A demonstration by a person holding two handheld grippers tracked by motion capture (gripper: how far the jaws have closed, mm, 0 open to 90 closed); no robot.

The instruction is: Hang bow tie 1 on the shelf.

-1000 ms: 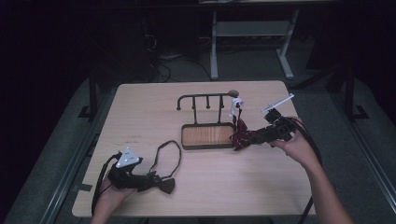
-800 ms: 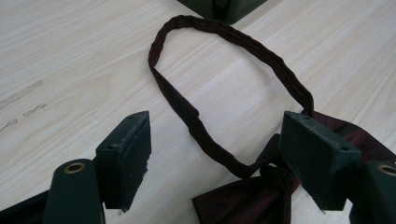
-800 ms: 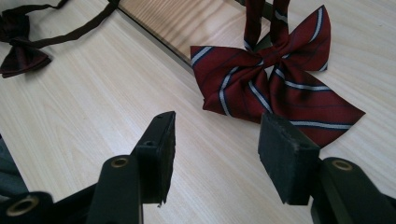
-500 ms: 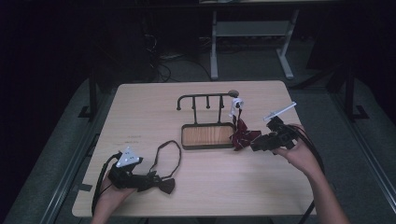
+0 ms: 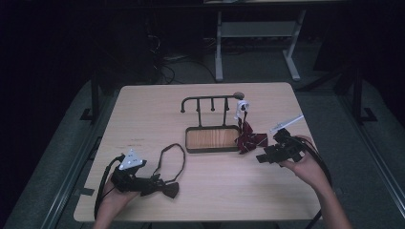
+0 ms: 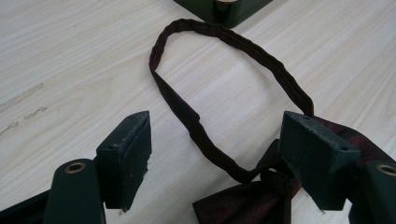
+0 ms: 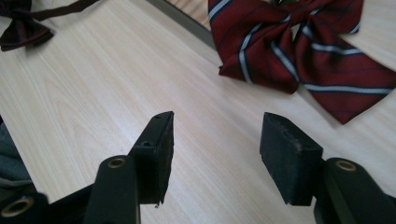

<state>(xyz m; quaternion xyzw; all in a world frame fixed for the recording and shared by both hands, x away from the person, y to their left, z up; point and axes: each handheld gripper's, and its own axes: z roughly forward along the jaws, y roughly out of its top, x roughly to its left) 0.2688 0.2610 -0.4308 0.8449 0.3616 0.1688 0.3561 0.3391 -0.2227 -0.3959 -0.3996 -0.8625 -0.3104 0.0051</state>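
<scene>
On the light wooden table (image 5: 143, 114) near the person's side, the left gripper (image 6: 215, 154) lies low with its jaws wide apart and nothing pressed between them. A dark maroon bow tie (image 6: 252, 203) lies flat just under them, its knot close to one jaw, and its neck strap (image 6: 224, 37) makes a closed loop on the wood toward the tray. At the right side, the right gripper (image 7: 215, 144) is also wide open and empty above bare wood. Just beyond its jaws lies a red striped bow tie (image 7: 299, 44), apart from the pads. From the high view this striped tie (image 5: 249, 139) rests against the right end of the dark stand's wooden tray (image 5: 212, 138), under the hook rail (image 5: 210, 98).
</scene>
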